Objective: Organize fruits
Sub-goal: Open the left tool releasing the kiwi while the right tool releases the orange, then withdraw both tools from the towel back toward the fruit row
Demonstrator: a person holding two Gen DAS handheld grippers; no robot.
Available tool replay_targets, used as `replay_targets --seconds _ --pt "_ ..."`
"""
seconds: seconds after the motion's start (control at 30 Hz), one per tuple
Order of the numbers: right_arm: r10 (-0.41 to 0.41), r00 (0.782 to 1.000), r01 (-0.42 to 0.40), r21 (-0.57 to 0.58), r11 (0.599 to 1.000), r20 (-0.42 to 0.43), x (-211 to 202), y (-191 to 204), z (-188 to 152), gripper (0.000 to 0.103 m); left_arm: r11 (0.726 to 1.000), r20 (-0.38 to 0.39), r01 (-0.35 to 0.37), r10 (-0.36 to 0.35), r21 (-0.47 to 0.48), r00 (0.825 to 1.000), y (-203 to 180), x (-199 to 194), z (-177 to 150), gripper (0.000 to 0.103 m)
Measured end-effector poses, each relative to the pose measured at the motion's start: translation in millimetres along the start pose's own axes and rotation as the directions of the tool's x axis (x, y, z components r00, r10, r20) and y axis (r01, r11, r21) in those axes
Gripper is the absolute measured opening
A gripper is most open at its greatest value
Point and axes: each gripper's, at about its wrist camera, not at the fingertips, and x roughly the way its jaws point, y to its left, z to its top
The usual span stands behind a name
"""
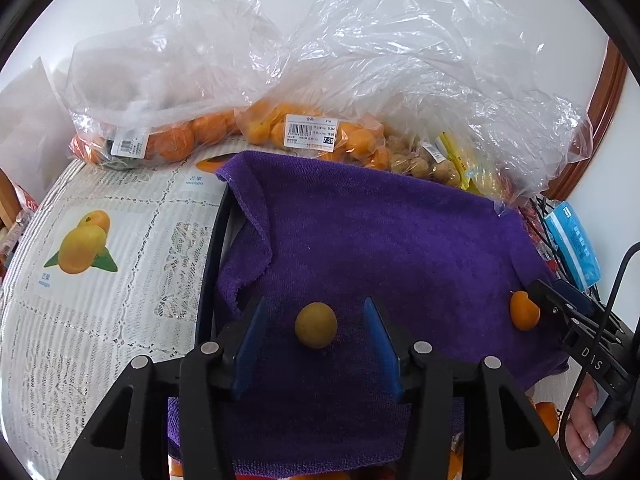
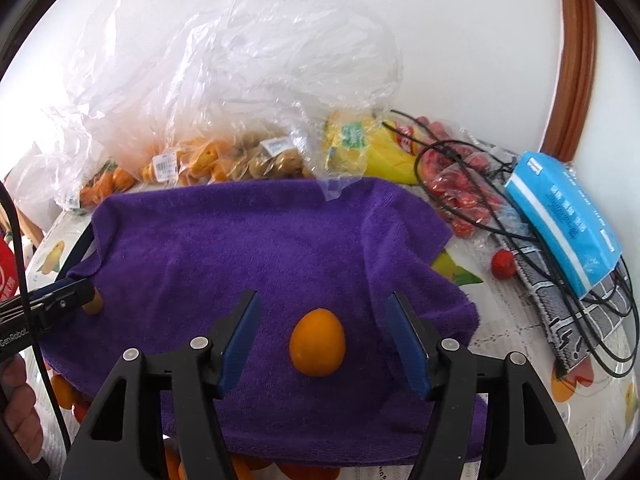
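Note:
A purple towel (image 1: 380, 232) lies spread on the table, also in the right wrist view (image 2: 248, 240). A small round tan fruit (image 1: 316, 325) sits on it between the blue pads of my open left gripper (image 1: 316, 322). A small orange kumquat (image 2: 317, 342) sits on the towel between the pads of my open right gripper (image 2: 322, 320). The kumquat (image 1: 524, 310) also shows at the right of the left wrist view, next to the right gripper's tip. The tan fruit (image 2: 94, 304) is partly hidden behind the left gripper's tip.
Clear plastic bags of oranges (image 1: 176, 140), kumquats (image 1: 312, 132) and tan fruits (image 1: 424, 162) line the far edge by the wall. Bananas (image 2: 380, 152), bagged red fruit (image 2: 460, 196), black cables (image 2: 520, 240), a blue pack (image 2: 560, 220) and a loose strawberry (image 2: 503, 263) lie at right.

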Motion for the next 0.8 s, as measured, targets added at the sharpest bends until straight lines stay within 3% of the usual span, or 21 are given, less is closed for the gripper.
replay_targets --seconds 0.37,0.57,0.8 --pt "0.046 0.993 -0.050 0.038 0.998 0.112 -28.7 -6.3 4.5 0.064 0.999 0.083 -0.036 0.034 0.034 0.996 -8.3 -17.3 -0.9 0.048" --pt "-0.011 0.993 0.011 -0.004 1.000 0.118 -38.1 3.4 5.4 0.064 1.000 0.091 -0.029 0.029 0.003 0.995 -5.7 -23.7 2.5 0.048" --pt "0.002 0.994 -0.003 0.012 1.000 0.105 -58.6 7.1 4.5 0.064 1.000 0.093 -0.009 0.007 0.015 0.996 -8.1 -37.6 3.7 0.048"
